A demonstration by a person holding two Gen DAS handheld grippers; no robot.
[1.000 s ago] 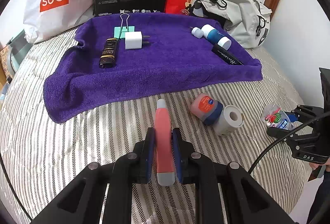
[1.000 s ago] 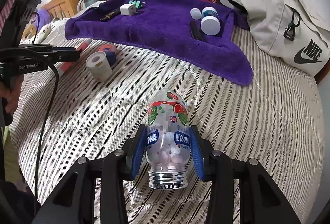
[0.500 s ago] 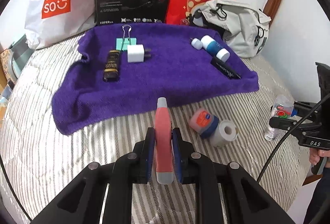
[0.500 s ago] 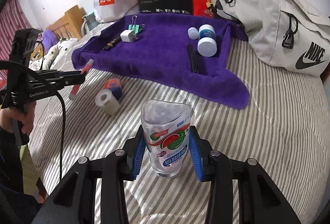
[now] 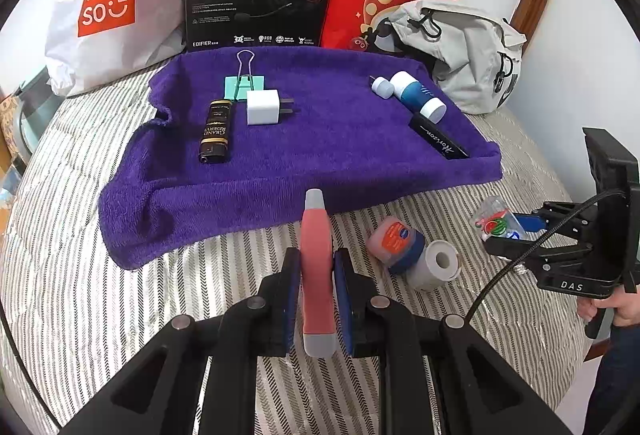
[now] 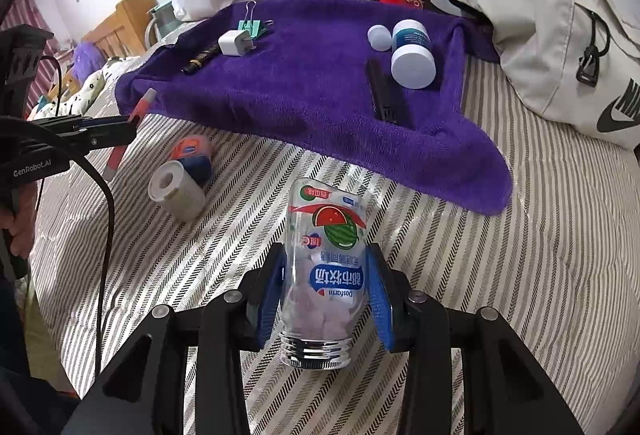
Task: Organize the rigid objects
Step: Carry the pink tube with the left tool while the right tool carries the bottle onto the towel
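Over the striped bed (image 5: pixel 120 295), short of the purple towel's (image 5: pixel 320 155) near edge, the left gripper (image 5: pixel 317 299) clamps a red tube (image 5: pixel 316 259) while the right gripper (image 6: pixel 326 299) grips a clear candy bottle (image 6: pixel 326 267) between its pads.

Ahead of the left tool (image 5: pixel 317 299) lies a rough, matt purple terry towel (image 5: pixel 320 155); the right tool (image 6: pixel 326 299) grips a glossy clear plastic bottle (image 6: pixel 326 267) with shiny metal threads.

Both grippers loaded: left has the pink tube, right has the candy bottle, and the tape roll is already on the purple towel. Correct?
Not the tape roll: the left wrist view shows it on the striped bedding, short of the purple towel. The rest holds: left gripper grips the pink tube, right gripper the candy bottle.
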